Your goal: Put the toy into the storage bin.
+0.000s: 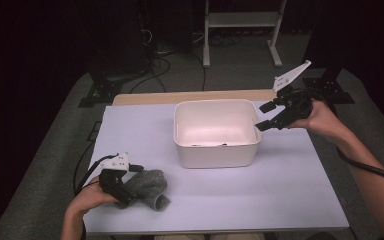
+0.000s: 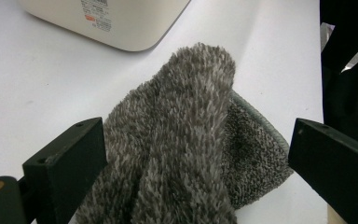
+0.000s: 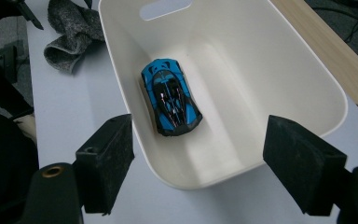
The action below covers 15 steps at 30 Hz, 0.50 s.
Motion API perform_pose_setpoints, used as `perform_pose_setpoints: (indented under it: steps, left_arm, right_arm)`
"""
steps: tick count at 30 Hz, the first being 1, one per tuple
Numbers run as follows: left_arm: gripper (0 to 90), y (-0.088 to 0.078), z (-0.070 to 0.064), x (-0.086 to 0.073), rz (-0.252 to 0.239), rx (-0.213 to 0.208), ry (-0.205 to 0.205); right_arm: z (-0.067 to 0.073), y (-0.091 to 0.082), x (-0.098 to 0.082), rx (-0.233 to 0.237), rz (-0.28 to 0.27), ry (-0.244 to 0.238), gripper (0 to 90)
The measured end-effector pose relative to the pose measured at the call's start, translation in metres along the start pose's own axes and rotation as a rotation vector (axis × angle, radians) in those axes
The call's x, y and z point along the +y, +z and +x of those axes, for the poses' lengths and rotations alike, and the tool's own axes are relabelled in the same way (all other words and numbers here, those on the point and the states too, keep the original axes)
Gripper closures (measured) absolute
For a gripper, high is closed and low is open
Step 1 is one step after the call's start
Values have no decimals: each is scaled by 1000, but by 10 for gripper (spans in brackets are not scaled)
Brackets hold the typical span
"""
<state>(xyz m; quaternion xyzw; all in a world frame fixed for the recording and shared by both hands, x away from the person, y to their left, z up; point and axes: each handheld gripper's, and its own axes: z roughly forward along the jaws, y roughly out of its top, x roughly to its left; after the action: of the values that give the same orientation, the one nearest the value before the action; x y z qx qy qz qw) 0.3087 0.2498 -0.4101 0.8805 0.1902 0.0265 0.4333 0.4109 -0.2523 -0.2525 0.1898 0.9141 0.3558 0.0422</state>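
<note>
A grey fuzzy cloth [image 1: 151, 187] lies crumpled near the table's front left. My left gripper [image 1: 132, 185] is open around it. In the left gripper view the cloth [image 2: 186, 140] fills the gap between the wide jaws and looks unsqueezed. A white plastic tub [image 1: 215, 152] stands mid-table. Inside it a blue and black toy car [image 3: 170, 98] rests on the bottom. My right gripper [image 1: 263, 116] hovers at the tub's right rim, open with nothing between its jaws. In its own view, the right gripper [image 3: 200, 135] looks down over the tub wall [image 3: 214, 179].
The pale table top [image 1: 290, 190] has free room to the right of and in front of the tub. A wooden strip [image 1: 195, 96] runs along the far edge. Beyond the table are a white metal stand [image 1: 242, 20] and cables [image 1: 155, 65] on the floor.
</note>
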Motion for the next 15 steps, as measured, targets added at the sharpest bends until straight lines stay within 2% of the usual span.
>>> perform_pose_setpoints:
  steps: [8, 15]
  left_arm:
    - [31, 0, 0, 0, 4, 2, -1]
    - [29, 2, 1, -1, 9, -4, 0]
  right_arm:
    - [0, -9, -20, -14, -8, 36, 230]
    - [0, -7, -37, -7, -14, 73, 230]
